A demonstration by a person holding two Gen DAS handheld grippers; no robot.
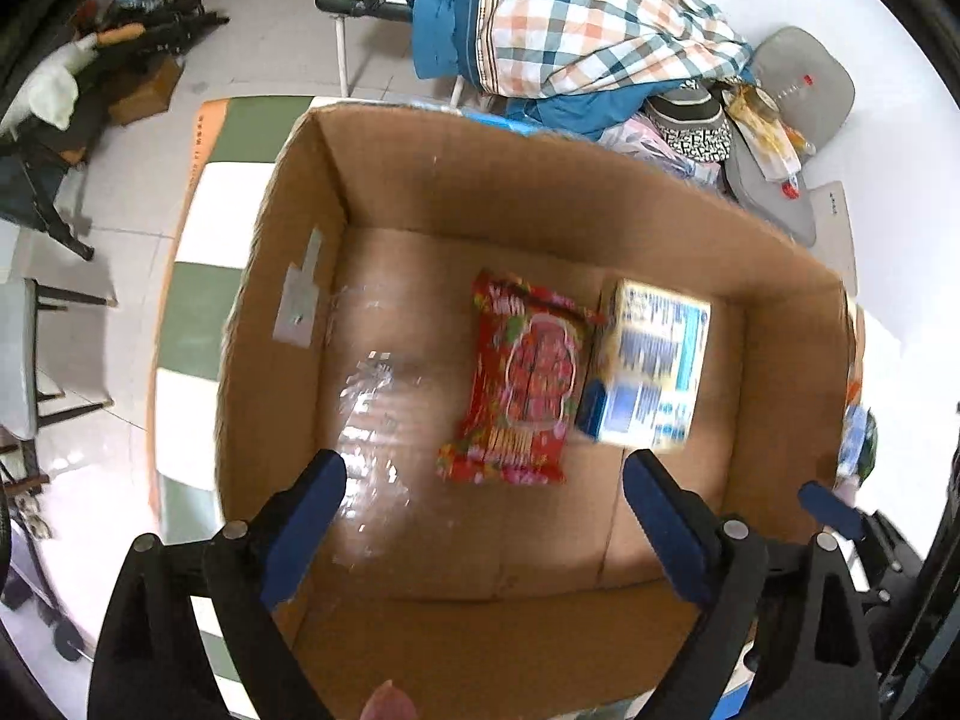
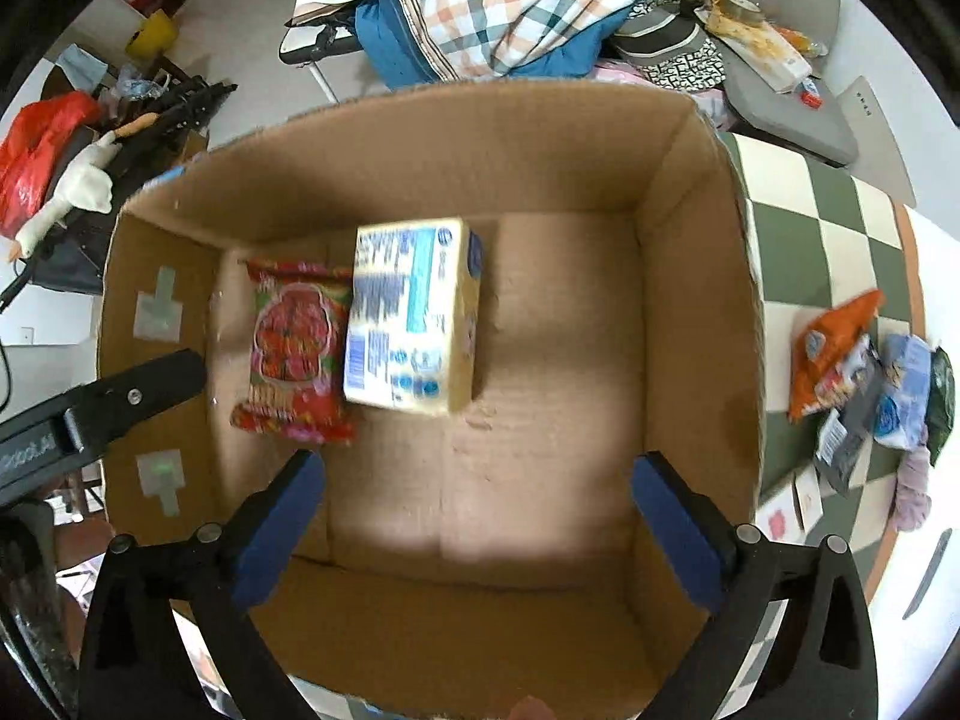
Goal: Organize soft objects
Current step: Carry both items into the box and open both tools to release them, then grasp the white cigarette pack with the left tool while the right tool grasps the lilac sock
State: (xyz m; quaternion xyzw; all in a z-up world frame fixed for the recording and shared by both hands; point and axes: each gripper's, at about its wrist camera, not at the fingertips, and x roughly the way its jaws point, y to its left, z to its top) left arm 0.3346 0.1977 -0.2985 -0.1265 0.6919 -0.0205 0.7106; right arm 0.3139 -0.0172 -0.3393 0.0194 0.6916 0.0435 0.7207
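Snack packets: two lie on the floor of the cardboard box point(image 2: 420, 156), touching side by side; more sit in a loose heap point(image 2: 870, 372) on the table outside the box's right wall.
Checked tablecloth point(image 2: 810, 210): green and cream squares, under the box and the heap.
Cardboard box: open-topped, plain brown, with strips of clear tape point(image 1: 297, 294) on its left inner wall; no print legible.
Plaid bedding point(image 1: 600, 24): blue, orange and white checks, piled behind the box.
Blue-and-cream packet point(image 2: 414, 312): the larger of the two in the box, dense blue text panels on its face, all blurred beyond reading.
Red packet point(image 1: 522, 378): flat, left of the blue one, with a round red picture in the middle and yellow lettering at the lower end, too smeared to read.
Left gripper point(image 1: 483, 510): above the box's near side, blue-padded fingers spread wide with nothing between them.
Right gripper point(image 2: 480, 516): likewise over the box, fingers wide apart and empty.
Readable writing: only part of a white word on the other tool's black body point(image 2: 90, 414) at the right view's left edge, roughly "ool".
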